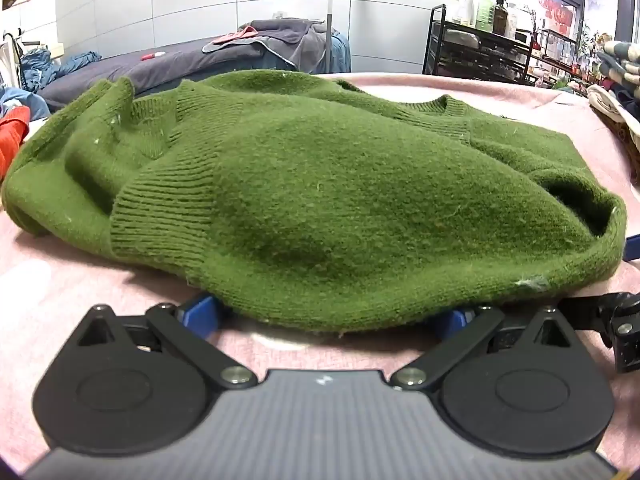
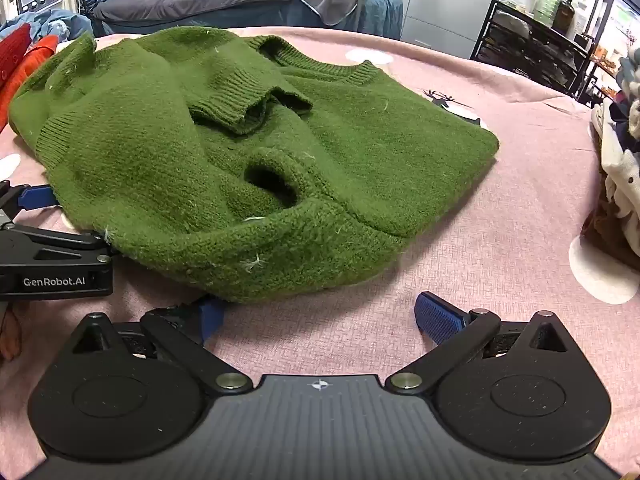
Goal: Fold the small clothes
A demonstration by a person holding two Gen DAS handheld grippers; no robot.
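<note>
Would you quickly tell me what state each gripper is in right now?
Left gripper: open, its fingers tucked under the green sweater's near edge.
Right gripper: open, holding nothing, at the sweater's edge.

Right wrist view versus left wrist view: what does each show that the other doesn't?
Only the right wrist view shows the left gripper's GenRobot.AI body, the sweater's dark sleeve opening and a reindeer print. Only the left wrist view shows red lanterns in the background. Both show the green sweater on the pink cloth, both grippers open at its near edge.

Black left gripper and right gripper, ribbed grey housings, silver pivot screws, blue ridged jaws, white GenRobot.AI lettering
</note>
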